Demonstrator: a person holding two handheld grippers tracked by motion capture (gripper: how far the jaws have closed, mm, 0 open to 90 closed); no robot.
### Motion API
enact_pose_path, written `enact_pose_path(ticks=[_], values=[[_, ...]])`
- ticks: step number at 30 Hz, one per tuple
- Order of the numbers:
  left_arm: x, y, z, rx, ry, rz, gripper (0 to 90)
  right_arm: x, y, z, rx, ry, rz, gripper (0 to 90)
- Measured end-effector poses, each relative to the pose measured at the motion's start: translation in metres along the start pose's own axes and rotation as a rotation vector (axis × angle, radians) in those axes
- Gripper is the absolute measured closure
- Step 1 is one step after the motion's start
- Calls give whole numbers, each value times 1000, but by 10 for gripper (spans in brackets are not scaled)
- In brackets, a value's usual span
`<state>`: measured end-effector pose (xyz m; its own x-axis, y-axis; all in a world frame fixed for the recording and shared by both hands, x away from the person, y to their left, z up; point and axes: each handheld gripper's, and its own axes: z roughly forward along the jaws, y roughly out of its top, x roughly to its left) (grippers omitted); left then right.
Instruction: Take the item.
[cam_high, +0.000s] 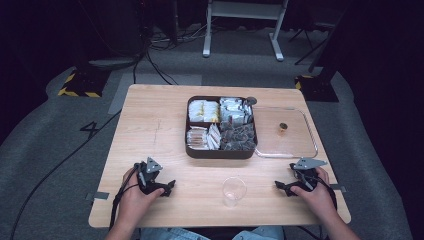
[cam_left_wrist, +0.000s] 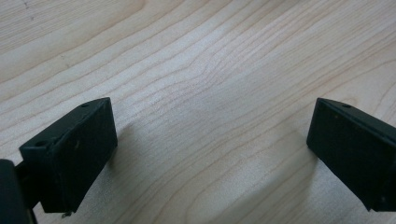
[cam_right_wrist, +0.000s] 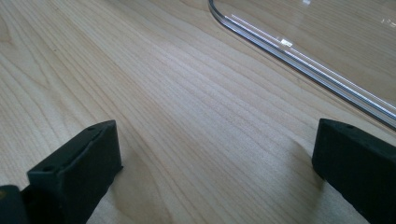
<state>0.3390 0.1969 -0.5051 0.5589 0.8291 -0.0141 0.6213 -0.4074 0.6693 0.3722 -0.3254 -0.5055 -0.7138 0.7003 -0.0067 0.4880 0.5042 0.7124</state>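
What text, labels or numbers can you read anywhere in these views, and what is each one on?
"4": dark numeral marked on the grey floor, left of the table.
Sachets in the brown compartment box: any printing is too small and blurred to read.
Clear cup, clear lid and both grippers: no readable text.

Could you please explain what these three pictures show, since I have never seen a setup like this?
A person sits at a wooden table holding a hand-held two-jaw gripper in each hand. The high view looks down from above: left gripper, right gripper. The other two pictures come from cameras riding on each gripper, looking along its black jaws, which stand open over bare wood and hold nothing. On the table lie a dark compartment box of packets, its clear lid beside it, and a clear plastic cup.
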Motion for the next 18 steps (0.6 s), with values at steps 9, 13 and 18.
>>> enact_pose_path(ticks=[9,13,18], values=[[1,-1,-4,-17,22,-23,127,0,0,0,-3,3,0,23],[2,1,-12,1,27,-12,299,1,-2,-3,-18,15,-6,93],[-2,10,-25,-22,0,-27,329,2,-3,-5,-31,15,-10,132]])
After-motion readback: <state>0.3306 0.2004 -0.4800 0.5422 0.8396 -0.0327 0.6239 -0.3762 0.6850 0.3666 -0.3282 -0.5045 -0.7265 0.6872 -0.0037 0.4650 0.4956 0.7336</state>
